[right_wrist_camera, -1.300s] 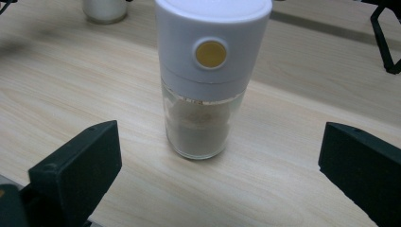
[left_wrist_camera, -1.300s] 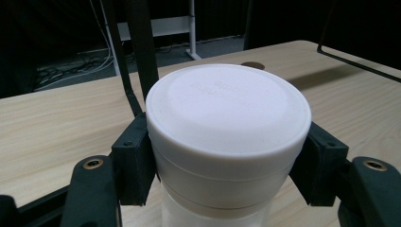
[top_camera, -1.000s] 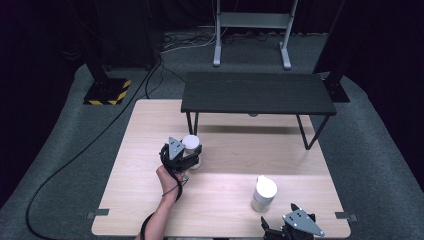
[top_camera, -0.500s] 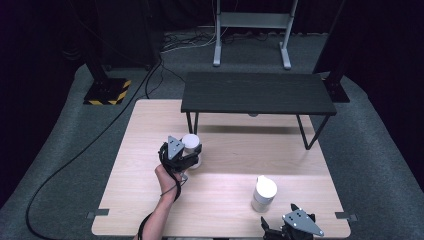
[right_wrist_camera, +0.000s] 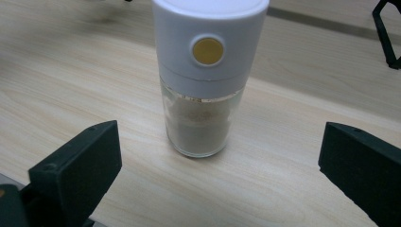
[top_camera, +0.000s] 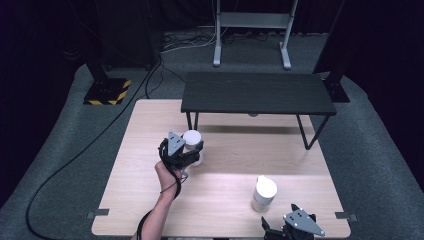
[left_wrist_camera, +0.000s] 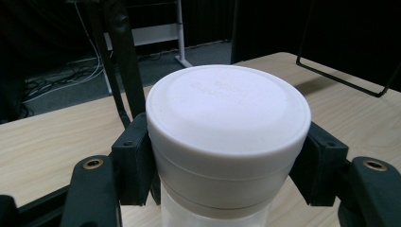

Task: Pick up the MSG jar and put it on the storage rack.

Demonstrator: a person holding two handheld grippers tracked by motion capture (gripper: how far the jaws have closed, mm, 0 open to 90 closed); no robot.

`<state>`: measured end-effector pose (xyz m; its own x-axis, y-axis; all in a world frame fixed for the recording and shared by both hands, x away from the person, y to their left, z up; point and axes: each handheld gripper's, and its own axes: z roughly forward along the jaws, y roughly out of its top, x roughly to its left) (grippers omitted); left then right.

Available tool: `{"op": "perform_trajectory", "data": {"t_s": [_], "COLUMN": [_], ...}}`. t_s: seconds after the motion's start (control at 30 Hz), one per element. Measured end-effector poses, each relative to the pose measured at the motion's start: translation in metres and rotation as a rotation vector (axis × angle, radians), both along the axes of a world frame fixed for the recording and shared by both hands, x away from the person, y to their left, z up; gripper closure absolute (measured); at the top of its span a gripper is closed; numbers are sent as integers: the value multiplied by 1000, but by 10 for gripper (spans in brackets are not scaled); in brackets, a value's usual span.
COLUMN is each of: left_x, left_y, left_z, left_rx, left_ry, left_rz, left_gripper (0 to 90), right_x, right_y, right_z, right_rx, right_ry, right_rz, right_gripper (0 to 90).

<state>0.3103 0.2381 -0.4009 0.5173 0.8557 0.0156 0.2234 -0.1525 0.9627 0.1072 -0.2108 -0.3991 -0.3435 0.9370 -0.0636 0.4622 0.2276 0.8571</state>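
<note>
In the high view, the left hand-held gripper (top_camera: 192, 151) is holding a white-capped jar (top_camera: 192, 141) near the middle of the desk (top_camera: 135, 150). The left gripper view is showing more: both black pads (left_wrist_camera: 136, 158) are pinching the jar just under its wide white lid. The right hand-held gripper (top_camera: 295, 226) is sitting at the bottom right, spread wide. Its view is showing a grinder (right_wrist_camera: 206, 75) with a yellow dot, standing untouched between its jaws.

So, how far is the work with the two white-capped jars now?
Done: the left gripper is shut on the white cap of one jar. In hand: that jar, held over the table. Left: the second jar stands untouched before the open right gripper. Where either jar should go I cannot tell.
</note>
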Motion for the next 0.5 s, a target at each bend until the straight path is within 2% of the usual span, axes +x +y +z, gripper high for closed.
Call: {"op": "perform_trajectory", "data": {"t_s": [0.5], "left_x": [1], "left_y": [2], "left_z": [16], "left_rx": [-6], "left_ry": [-10], "left_rz": [-19], "left_gripper": [340], "right_x": [0], "right_y": [0], "right_z": [2], "right_rx": [-1], "right_ry": [-4], "right_rz": [0], "right_gripper": [0]}}
